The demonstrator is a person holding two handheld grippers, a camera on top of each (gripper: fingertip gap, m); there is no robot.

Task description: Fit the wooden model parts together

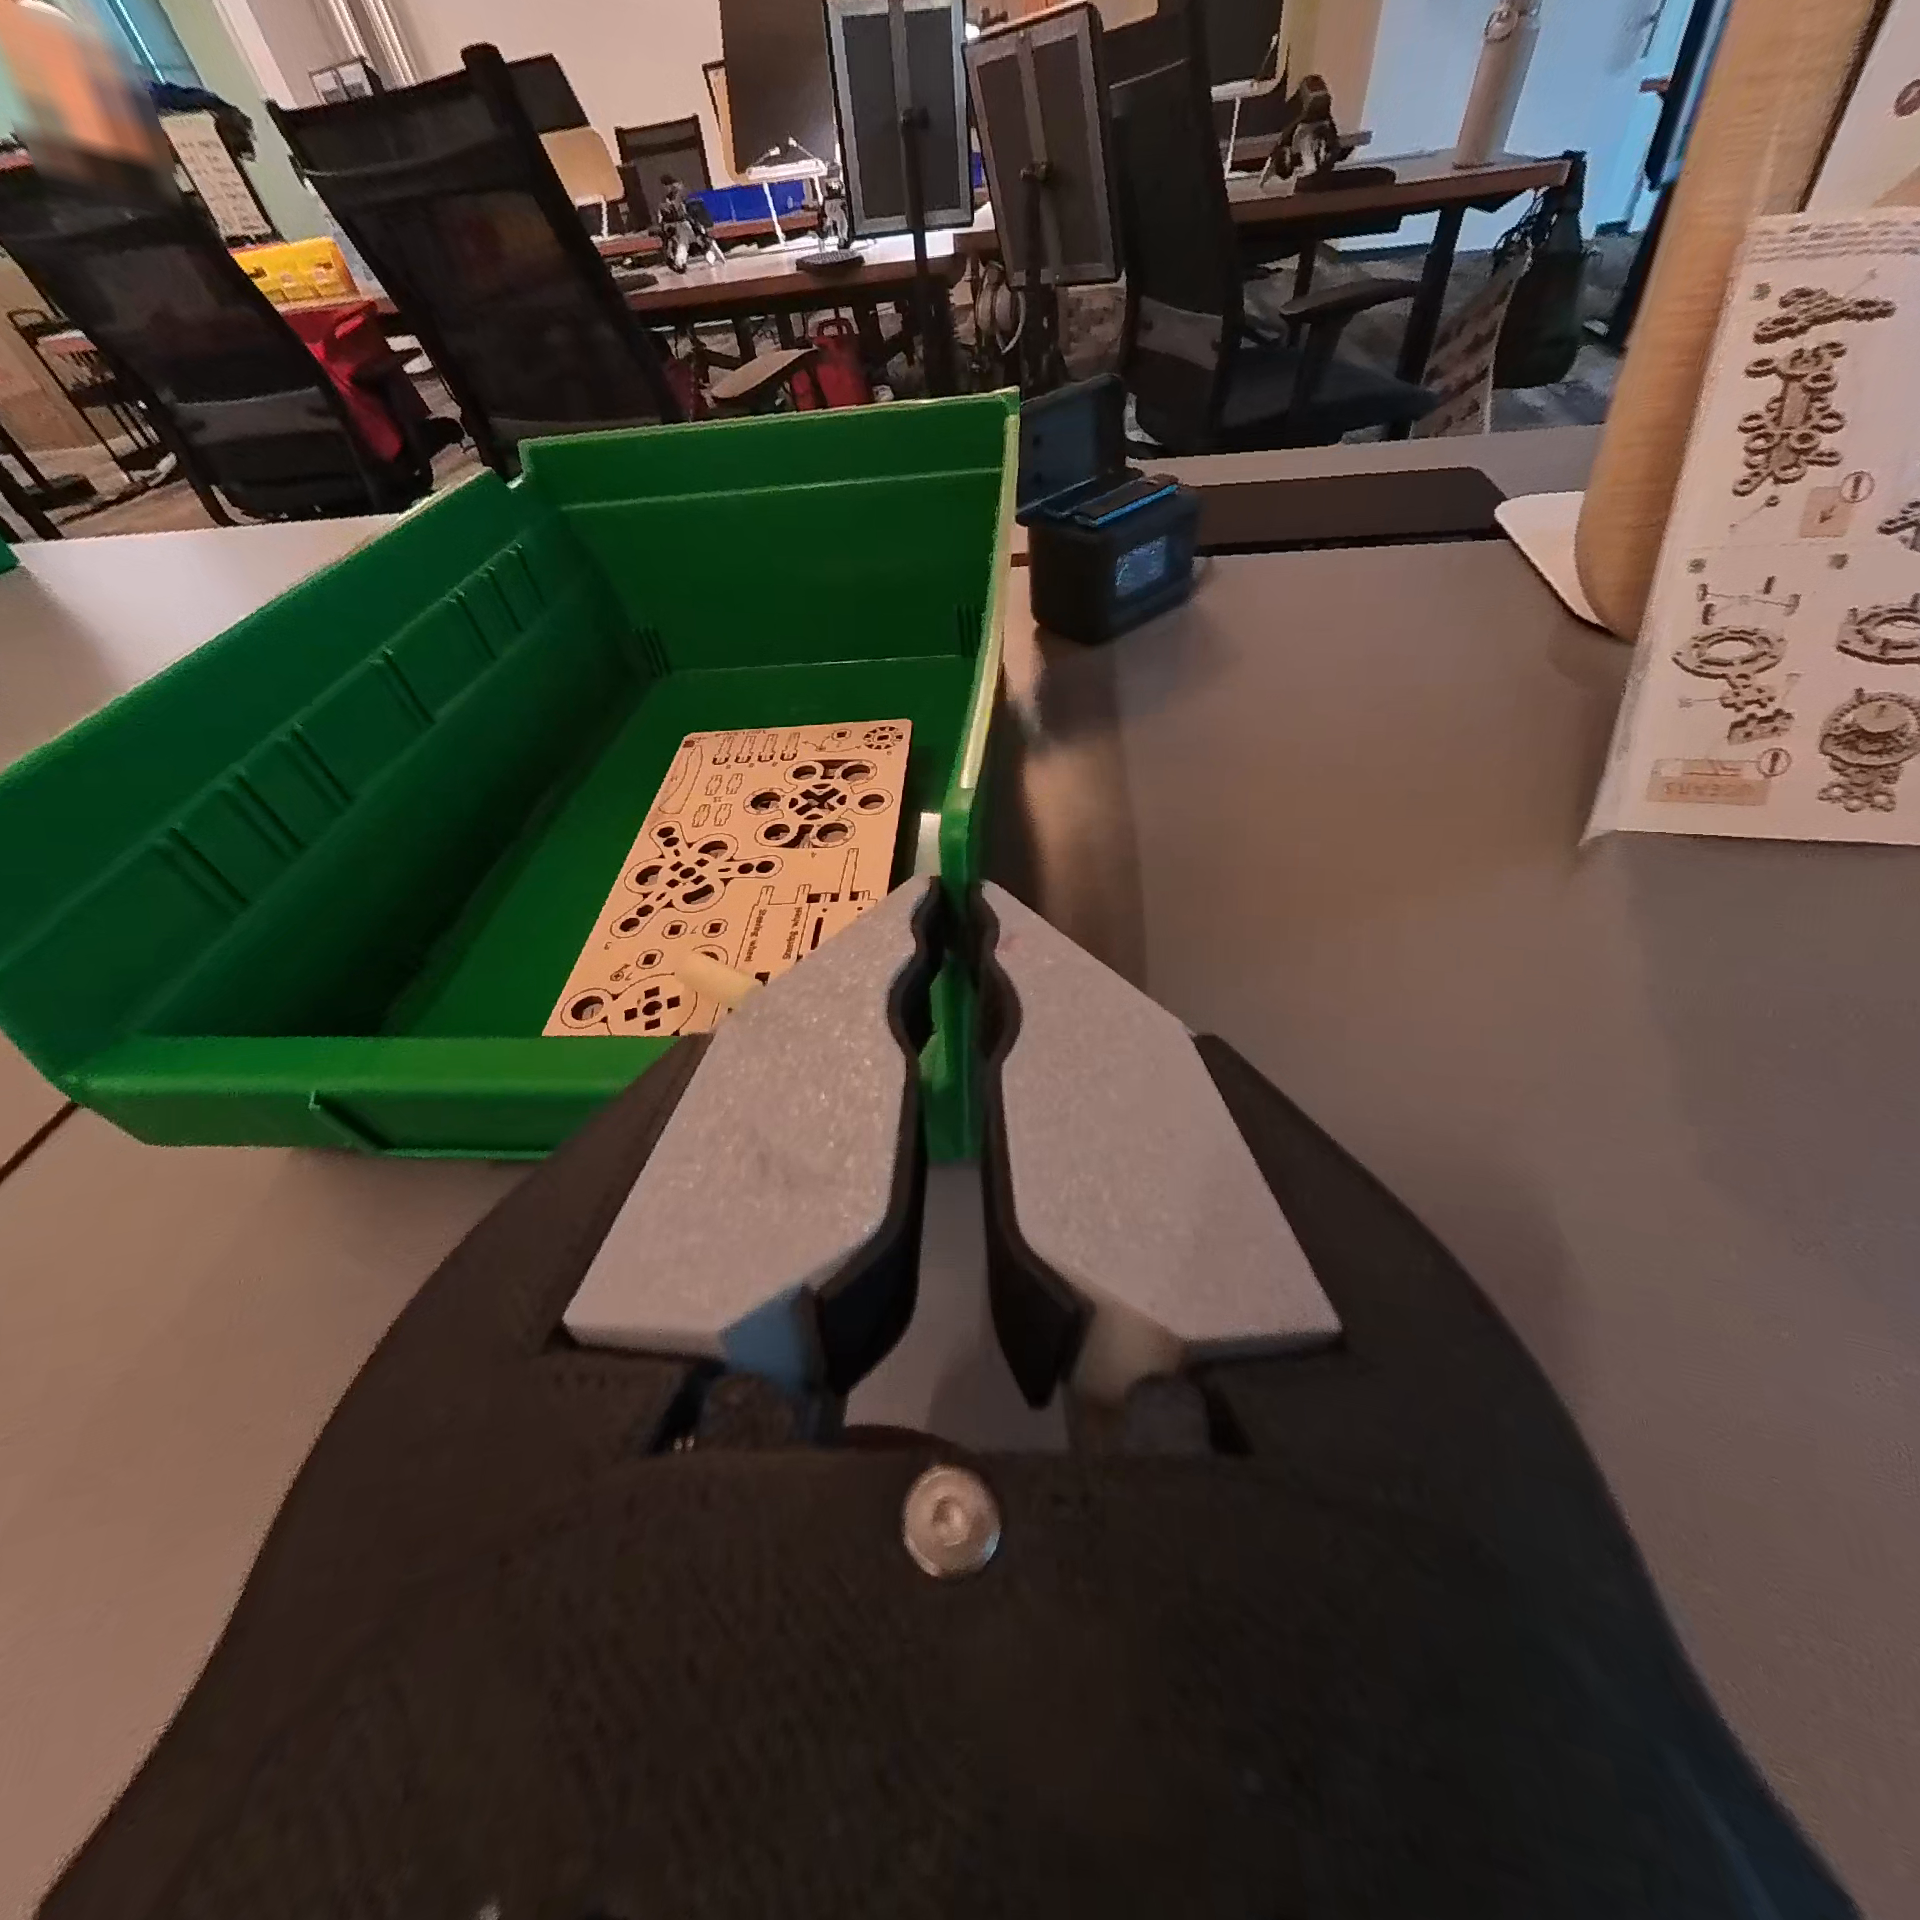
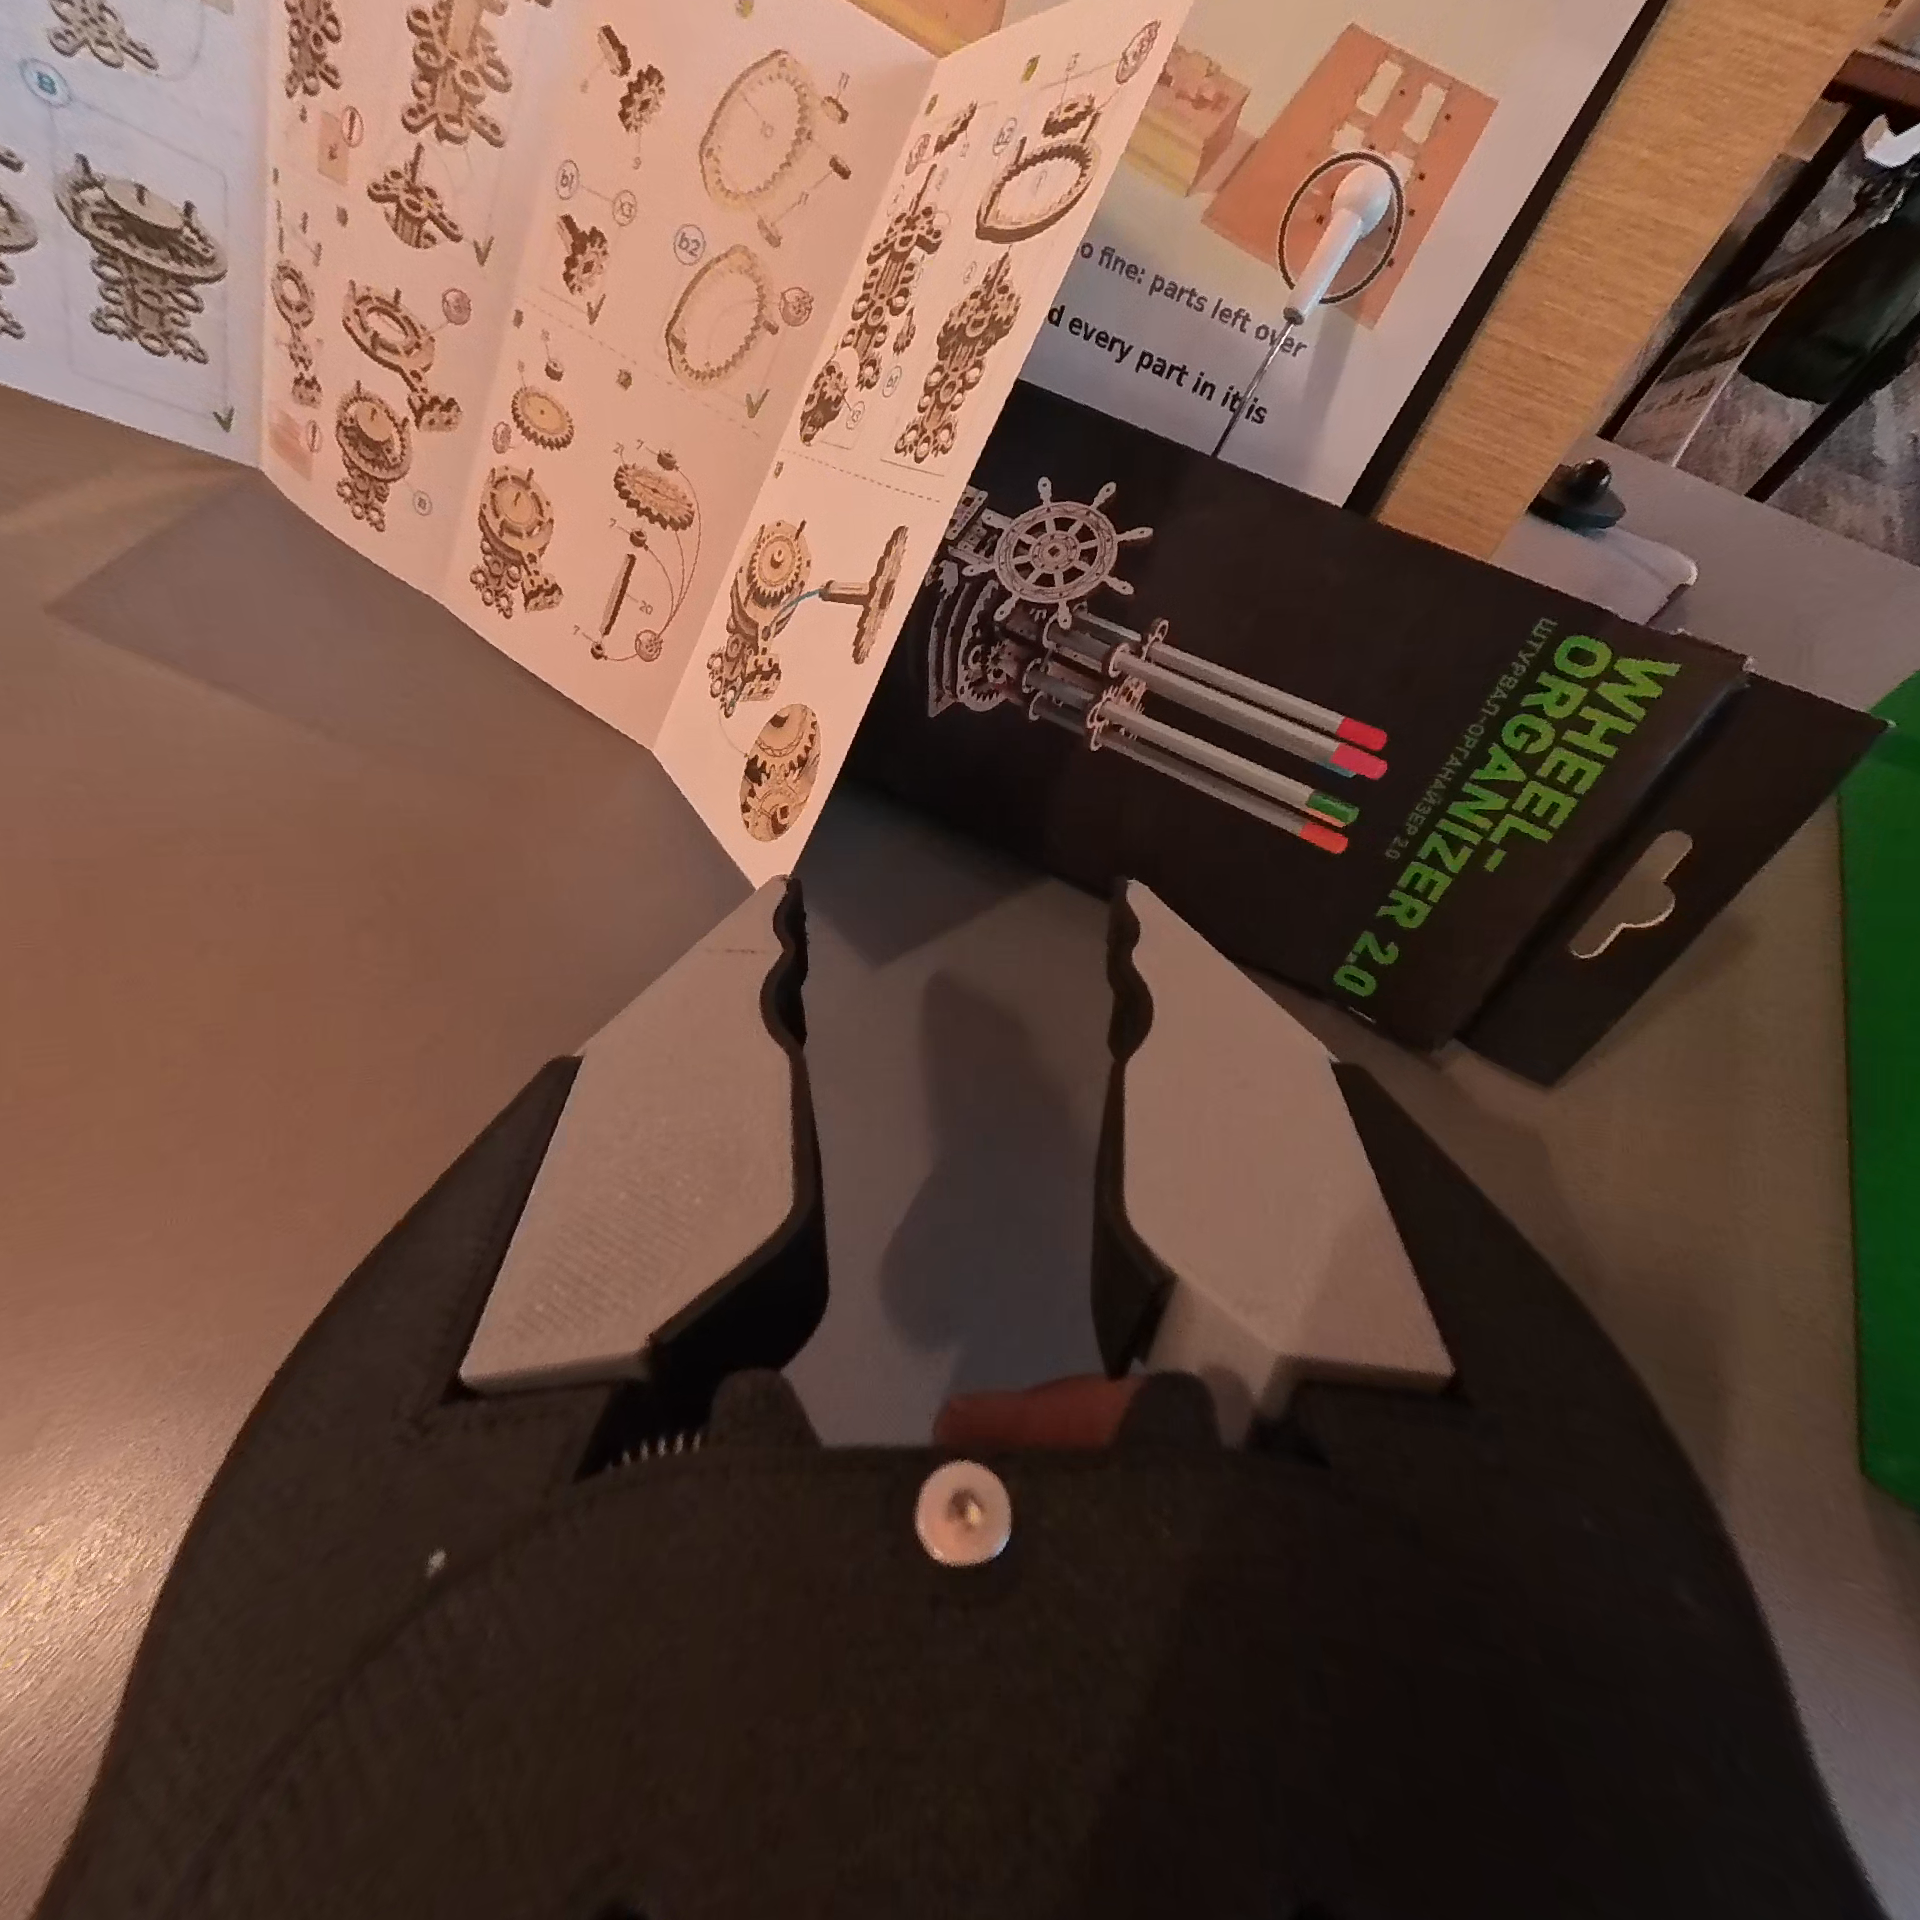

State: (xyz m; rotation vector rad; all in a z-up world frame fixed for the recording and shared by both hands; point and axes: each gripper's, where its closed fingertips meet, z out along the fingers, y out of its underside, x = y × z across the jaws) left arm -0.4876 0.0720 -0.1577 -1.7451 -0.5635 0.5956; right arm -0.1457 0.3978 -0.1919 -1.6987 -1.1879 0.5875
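A light wooden sheet of laser-cut model parts (image 1: 748,883) lies flat on the floor of a green plastic bin (image 1: 312,779). A small pale peg (image 1: 717,982) rests on its near end. My left gripper (image 1: 956,904) is shut on the near end of the bin's right wall, and green shows in the narrow gap between its fingers. My right gripper (image 2: 956,925) is open and empty, low over the grey table. It points at the gap between a folded instruction sheet (image 2: 623,312) and the black kit box (image 2: 1299,727). No loose wooden part shows in either view.
A small black case (image 1: 1112,561) stands open behind the bin. The instruction sheet (image 1: 1787,540) stands at the right, by a tan tube (image 1: 1704,312). A printed board (image 2: 1299,208) leans behind the box. The bin's green edge (image 2: 1886,1039) shows at far right. Chairs and desks fill the background. Spacing between my two grippers at the tips: around 50 cm. The right gripper is farther from the small black case (image 1: 1112,561), some 45 cm, than the left, some 25 cm.
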